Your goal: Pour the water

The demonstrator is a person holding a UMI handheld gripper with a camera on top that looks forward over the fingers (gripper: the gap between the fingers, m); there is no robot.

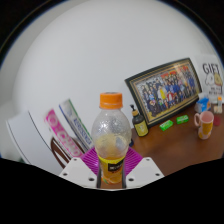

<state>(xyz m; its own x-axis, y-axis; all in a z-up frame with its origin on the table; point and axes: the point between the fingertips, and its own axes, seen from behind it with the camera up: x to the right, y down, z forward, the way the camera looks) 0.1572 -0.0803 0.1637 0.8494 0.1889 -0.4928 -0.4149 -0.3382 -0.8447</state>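
Standing upright between the two fingers (111, 172) is a clear plastic bottle (111, 140) with an orange screw cap (110, 100). Its rounded, transparent body is mostly empty, with an orange-yellow liquid filling only the lowest part, down where the fingers meet it. The white fingers sit narrow against the bottle's base on both sides, and the purple-pink ribbed pads (91, 159) press in on it, so the bottle appears gripped rather than merely framed.

Beyond the bottle runs a brown wooden table (170, 145) with a smooth surface. On it, leaning against a pale wall (100, 50), is a large framed group photograph (164, 91) with a dark, ornate rectangular frame. Just ahead of the frame lie two small green blocks (167, 124), and near them stands a small dark bottle with a yellow lid (140, 125). Farther along the table is a cluster of small cups or containers (206, 120) in orange, blue and pale tones; what they hold cannot be made out. A white box with printed lettering (212, 72) stands behind them.

On the other side of the bottle lean flat, glossy packets or books (62, 125) with pink and white covers, tilted against the wall.
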